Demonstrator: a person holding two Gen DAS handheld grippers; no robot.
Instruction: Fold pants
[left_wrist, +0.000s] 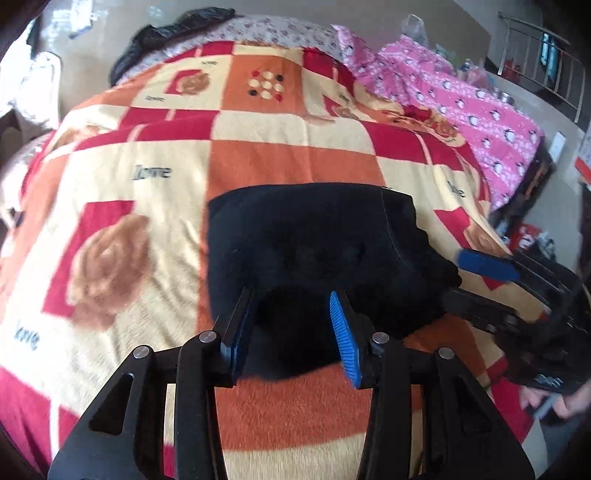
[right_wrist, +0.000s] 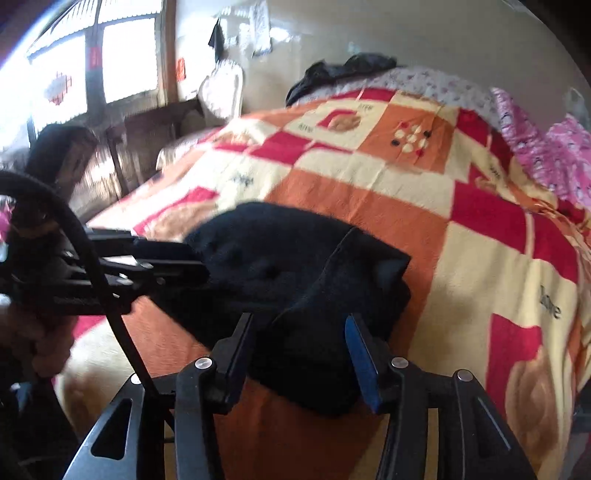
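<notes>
The folded black fleece pants (left_wrist: 314, 251) are lying on the checked orange-and-red blanket (left_wrist: 280, 155). Both the left gripper (left_wrist: 291, 332) and right gripper (right_wrist: 299, 350) are gaping apart, gripping nothing. Only the right view's catching the window (right_wrist: 110, 62); blur's smearing the pants' folds.

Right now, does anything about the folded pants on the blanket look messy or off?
Mostly tidy: the black pants sit as a compact bundle on the checked blanket. One thing stands out: at the bundle's right end a top layer lies askew, its corner poking up instead of lying flush.
</notes>
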